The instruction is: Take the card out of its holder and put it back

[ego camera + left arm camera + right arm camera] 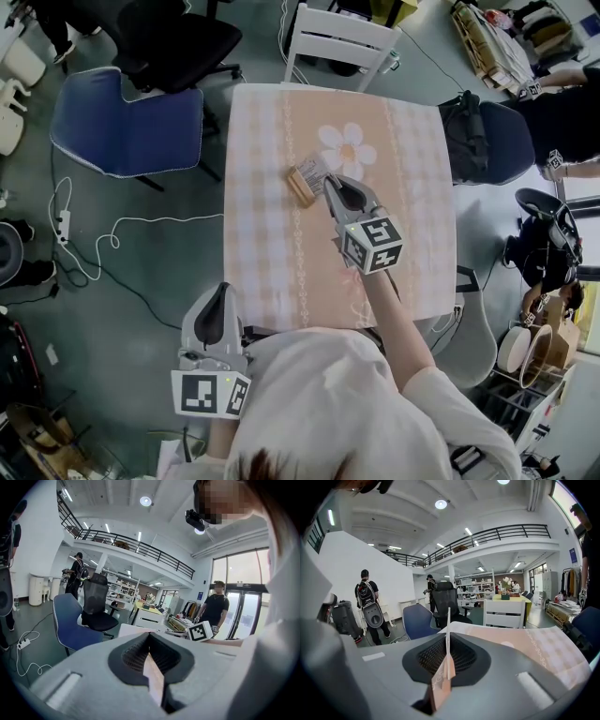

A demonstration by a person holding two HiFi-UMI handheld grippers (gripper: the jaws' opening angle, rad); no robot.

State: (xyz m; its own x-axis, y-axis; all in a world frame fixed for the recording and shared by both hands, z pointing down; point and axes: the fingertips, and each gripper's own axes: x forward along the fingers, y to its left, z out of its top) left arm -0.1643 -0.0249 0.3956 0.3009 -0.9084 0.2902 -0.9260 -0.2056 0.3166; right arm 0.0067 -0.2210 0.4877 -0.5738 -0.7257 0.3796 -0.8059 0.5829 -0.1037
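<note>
A small wooden card holder (301, 185) lies near the middle of the pink-patterned table (412, 187). A pale card (314, 168) stands right beside its far end, and I cannot tell whether it sits in the slot. My right gripper (330, 184) reaches in from the near right and is shut on this card. In the right gripper view the card (448, 620) shows edge-on as a thin upright strip between the jaws of that gripper (448, 638). My left gripper (222, 292) hangs off the table's near left corner, shut and empty (149, 638).
A white chair (342, 37) stands at the table's far side, a blue chair (127, 127) and a black office chair (178, 37) to the far left, a dark chair (487, 141) at the right. A cable (112, 234) trails over the floor on the left.
</note>
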